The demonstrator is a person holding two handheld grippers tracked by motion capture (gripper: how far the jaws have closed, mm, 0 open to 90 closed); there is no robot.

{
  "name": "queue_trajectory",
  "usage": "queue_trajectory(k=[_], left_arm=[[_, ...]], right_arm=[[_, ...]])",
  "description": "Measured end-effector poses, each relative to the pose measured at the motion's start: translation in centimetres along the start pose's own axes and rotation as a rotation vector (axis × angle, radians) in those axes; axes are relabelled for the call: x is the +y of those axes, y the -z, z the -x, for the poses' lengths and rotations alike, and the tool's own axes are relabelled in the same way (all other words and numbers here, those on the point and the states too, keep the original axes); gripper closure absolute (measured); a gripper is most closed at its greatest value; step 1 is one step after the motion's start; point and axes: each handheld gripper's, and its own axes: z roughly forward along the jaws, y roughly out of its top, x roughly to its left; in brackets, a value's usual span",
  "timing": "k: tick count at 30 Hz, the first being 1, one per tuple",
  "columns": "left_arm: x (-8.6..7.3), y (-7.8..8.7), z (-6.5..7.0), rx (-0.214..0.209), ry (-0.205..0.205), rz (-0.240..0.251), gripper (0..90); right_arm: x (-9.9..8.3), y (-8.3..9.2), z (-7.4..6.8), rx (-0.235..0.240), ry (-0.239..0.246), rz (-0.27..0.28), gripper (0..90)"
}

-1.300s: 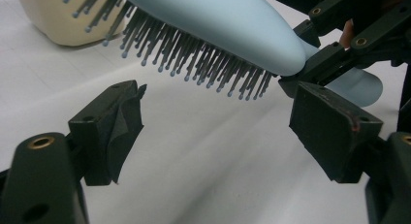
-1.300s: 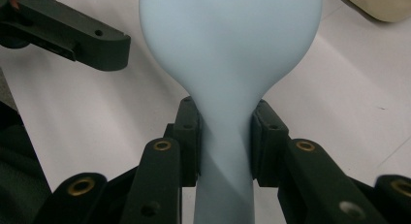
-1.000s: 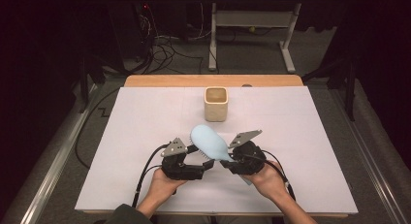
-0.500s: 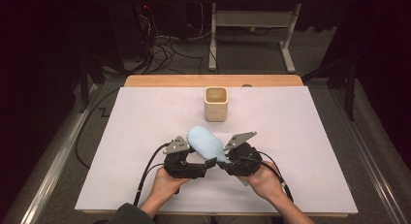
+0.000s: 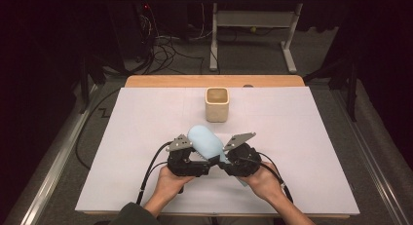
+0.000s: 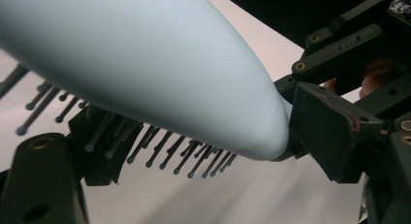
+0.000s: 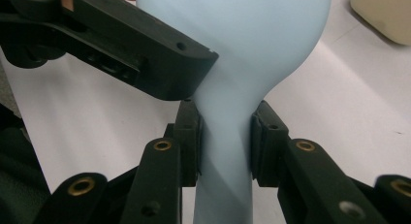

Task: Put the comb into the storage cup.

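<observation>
- Two grippers meet at one light-blue hairbrush (image 5: 205, 143), held in the air above the near part of the white table (image 5: 311, 137).
- Right gripper (image 7: 225, 141) pinches the handle where it narrows; I'd keep that squeeze steady.
- Left gripper (image 5: 195, 162): one jaw lies against the brush head's side by the bristles (image 6: 160, 151); whether it clamps, I cannot tell.
- Both hands sit low and close together, jaws pointing inward.
- Beige cup (image 5: 216, 103) stands upright, well apart, farther back.
</observation>
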Motion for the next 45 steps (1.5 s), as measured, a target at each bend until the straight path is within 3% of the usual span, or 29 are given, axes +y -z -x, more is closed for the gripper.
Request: queue_trajectory(k=[7, 15, 21, 28, 36, 38, 45], left_arm=[[0.3, 0.1, -0.2, -0.025, 0.061, -0.045, 24.8], [0.3, 0.3, -0.3, -0.013, 0.062, -0.069, 27.5], [0.6, 0.8, -0.6, -0.031, 0.081, -0.095, 33.4], [0.8, 1.5, -0.8, -0.034, 0.098, -0.084, 38.2], [1.2, 2.3, -1.0, -0.066, 0.101, -0.06, 45.3], [1.3, 2.6, -1.1, -0.09, 0.11, -0.043, 48.8], [2.1, 3.1, -0.6, -0.092, 0.073, -0.031, 54.0]], right_arm=[[0.1, -0.1, -0.2, -0.013, 0.018, -0.011, 70.5], [0.3, -0.6, -0.3, -0.023, 0.027, -0.02, 70.6], [0.5, -0.8, -0.4, -0.039, 0.044, -0.028, 70.5], [1.2, -1.0, -0.6, -0.048, 0.063, -0.016, 70.5], [1.4, -1.0, -0.7, -0.053, 0.083, 0.001, 70.3], [1.3, -1.1, -0.7, -0.057, 0.089, -0.004, 70.1], [1.5, -1.2, -0.8, -0.054, 0.092, 0.016, 70.1]])
